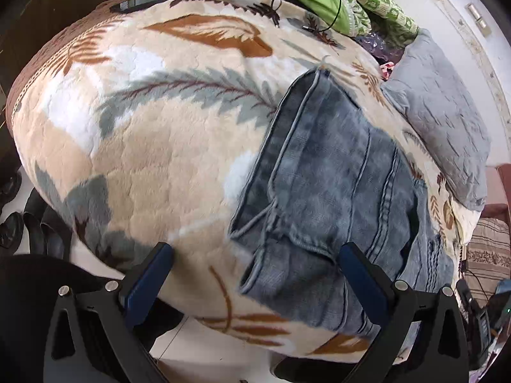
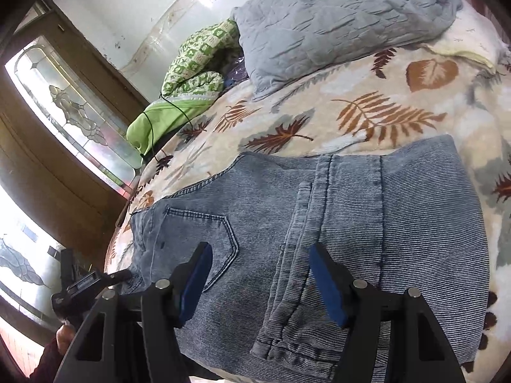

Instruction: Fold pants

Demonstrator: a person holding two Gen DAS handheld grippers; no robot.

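Observation:
The blue jeans [image 1: 332,185] lie folded into a compact stack on the leaf-print blanket [image 1: 153,146] of the bed. My left gripper [image 1: 255,271] is open and empty, hovering above the near end of the stack where the leg hems lie. In the right wrist view the jeans [image 2: 335,229] fill the middle, with a back pocket [image 2: 204,233] at the left and the folded leg hems toward the front. My right gripper [image 2: 260,277] is open and empty, just above the denim. The left gripper [image 2: 80,287] also shows at the stack's left edge.
A grey quilted pillow [image 2: 335,22] lies at the bed's head. A green patterned blanket [image 2: 191,70] with a black cable [image 2: 166,105] is piled by the wall. Dark shoes [image 1: 19,217] stand on the floor beside the bed. A wooden door with a glass panel [image 2: 70,102] stands to the left.

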